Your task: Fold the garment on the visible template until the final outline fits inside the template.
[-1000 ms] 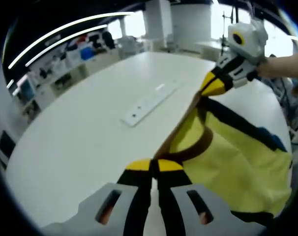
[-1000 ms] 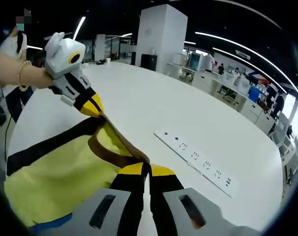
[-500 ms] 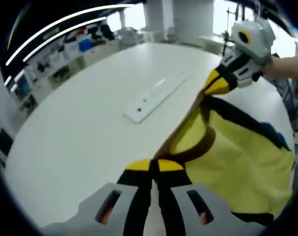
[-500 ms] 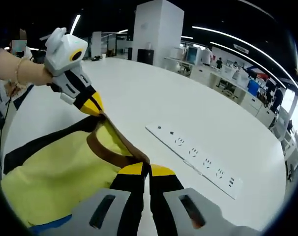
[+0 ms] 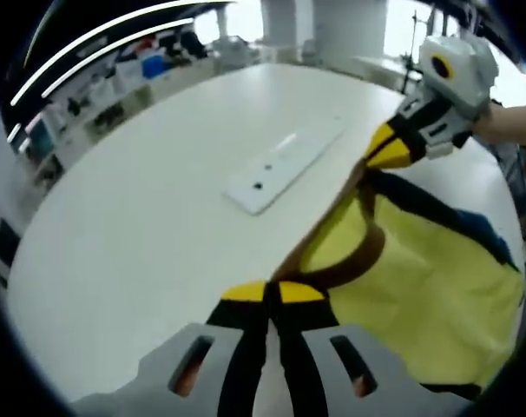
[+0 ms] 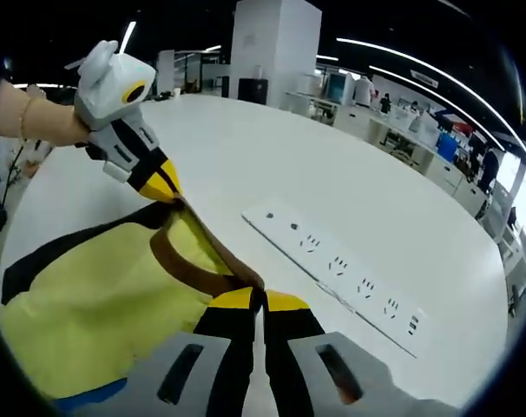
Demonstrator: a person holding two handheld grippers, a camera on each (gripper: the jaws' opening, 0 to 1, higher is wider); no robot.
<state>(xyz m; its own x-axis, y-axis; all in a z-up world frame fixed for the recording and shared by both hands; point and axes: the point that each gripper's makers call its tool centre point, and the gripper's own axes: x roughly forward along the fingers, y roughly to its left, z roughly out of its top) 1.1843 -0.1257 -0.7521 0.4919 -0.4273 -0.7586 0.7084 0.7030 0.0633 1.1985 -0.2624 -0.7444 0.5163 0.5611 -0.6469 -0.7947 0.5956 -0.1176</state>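
1. At the bottom centre of the left gripper view, the left gripper (image 5: 267,295) has its yellow-tipped jaws pressed together on the brown collar band of the garment (image 5: 419,295). They pinch the fabric right at its top edge, which reads as a corner grip for lifting.

2. The right gripper (image 6: 256,300) does the same at the bottom centre of the right gripper view: jaws closed on the brown band at the other end of the neckline.

3. Each gripper also turns up in the other's view, at the upper right of the left gripper view and the upper left of the right gripper view. The neckline runs taut between them, so I'd say the two grips are placed apart to keep that edge stretched and straight.

4. The garment, yellow with dark bands and a bit of blue lower down, hangs from that edge. It fills the right of the left gripper view and the lower left of the right gripper view, over the near edge of the white table (image 5: 141,217). How much of it rests on the table I cannot tell.

5. A white power strip (image 6: 337,265) lies flat beyond the jaws, mid-frame, apart from the cloth.

6. I cannot make out any template outline, so folding seems not yet begun.
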